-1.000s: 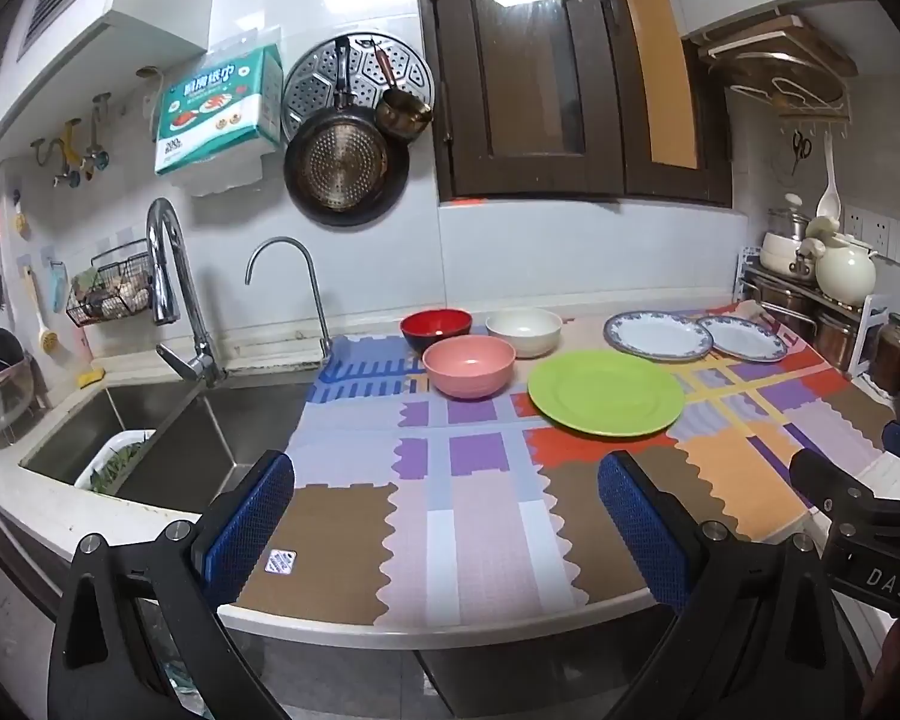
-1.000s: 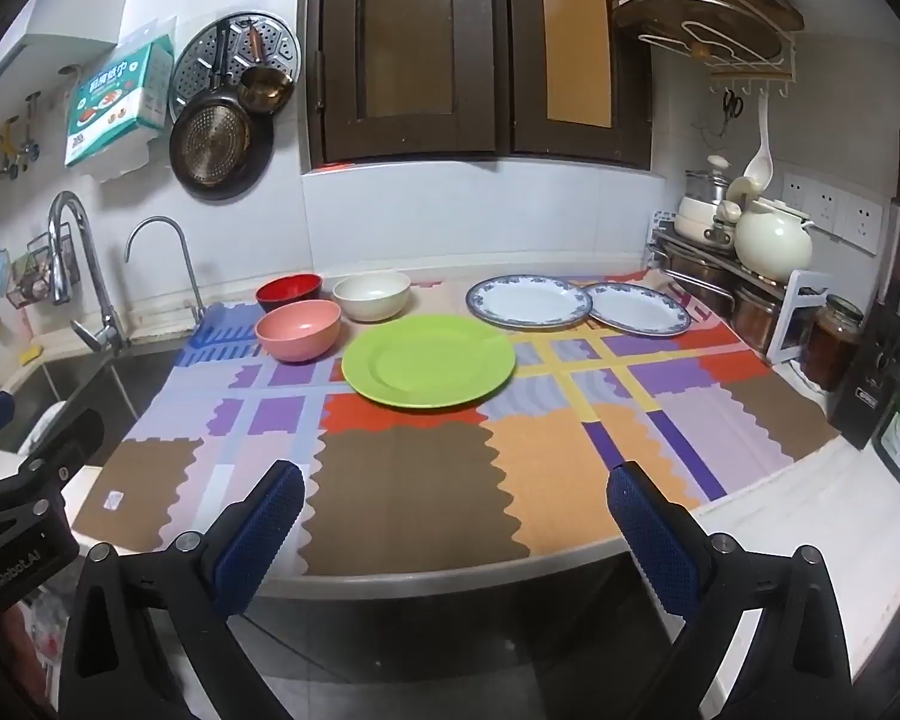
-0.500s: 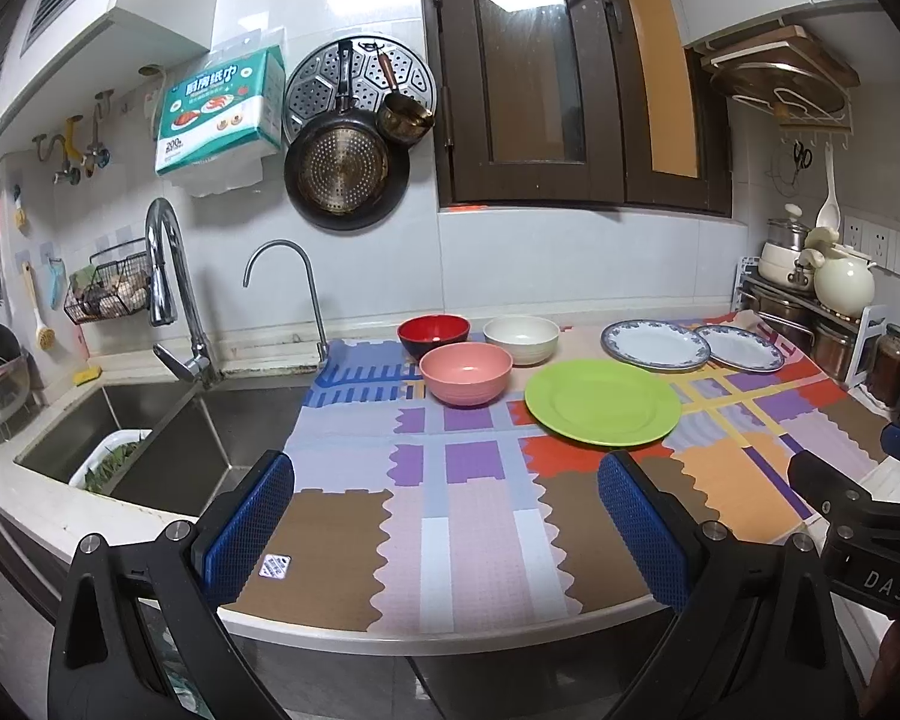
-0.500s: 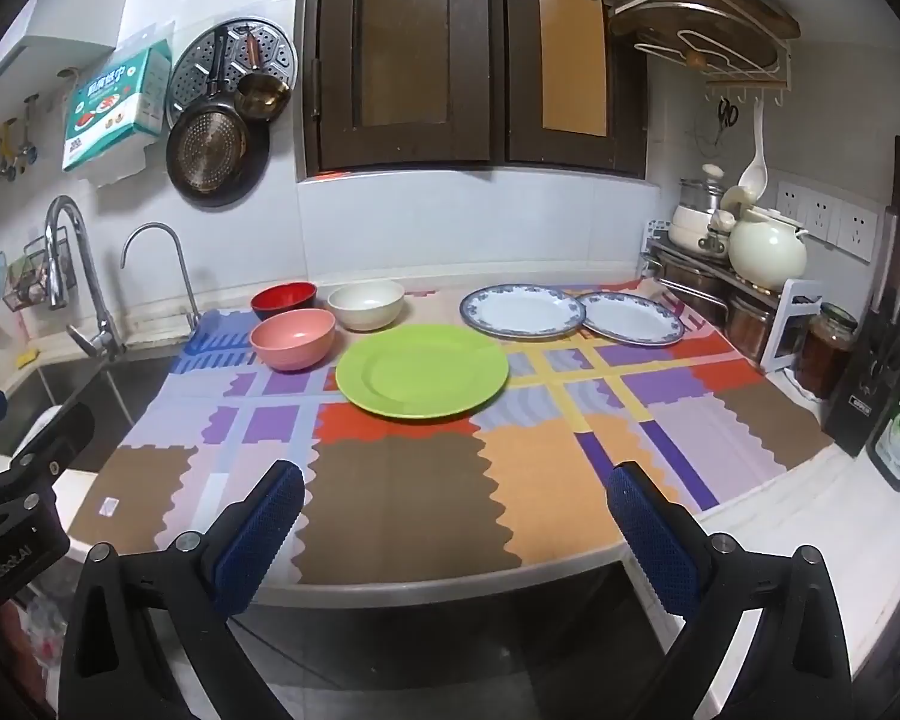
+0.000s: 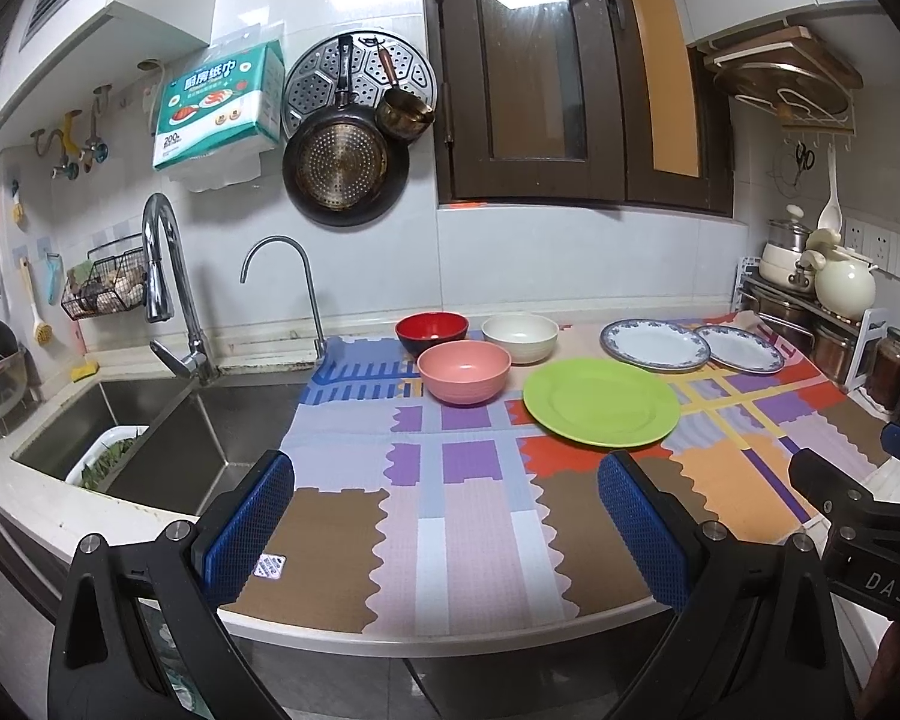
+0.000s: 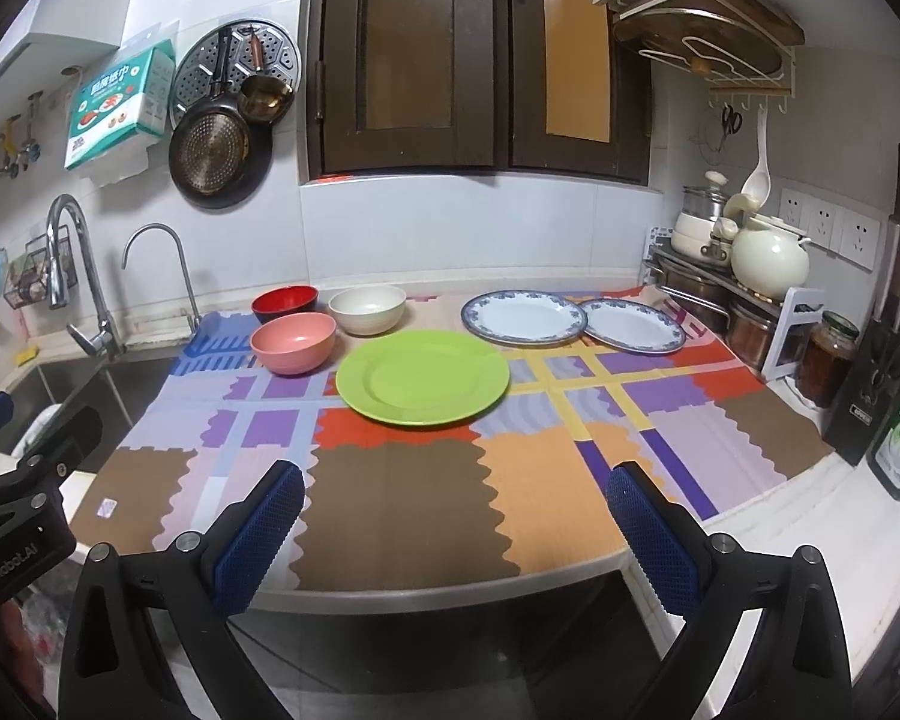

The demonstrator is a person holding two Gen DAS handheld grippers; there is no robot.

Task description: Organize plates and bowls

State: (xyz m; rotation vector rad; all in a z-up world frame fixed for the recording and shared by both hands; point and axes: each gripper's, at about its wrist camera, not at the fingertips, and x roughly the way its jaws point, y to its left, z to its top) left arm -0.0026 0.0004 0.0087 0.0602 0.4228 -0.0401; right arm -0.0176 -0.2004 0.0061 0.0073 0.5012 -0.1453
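Three bowls cluster at the back left of the patchwork mat [image 6: 390, 498]: pink bowl [image 5: 464, 371] in front, red bowl [image 5: 431, 330] and cream bowl [image 5: 519, 336] behind. Green plate [image 6: 423, 375] sits mid-mat, two blue-rimmed plates [image 6: 524, 317] overlapping behind it to the right. Nothing stacked yet. Left gripper [image 5: 447, 525] and right gripper [image 6: 456, 531] both gape empty at the near counter edge. Bowls lie ahead of the left one, plates nearer the right.

left claw [image 5: 444, 516] raised slightly, right claw [image 6: 456, 519] drawn back
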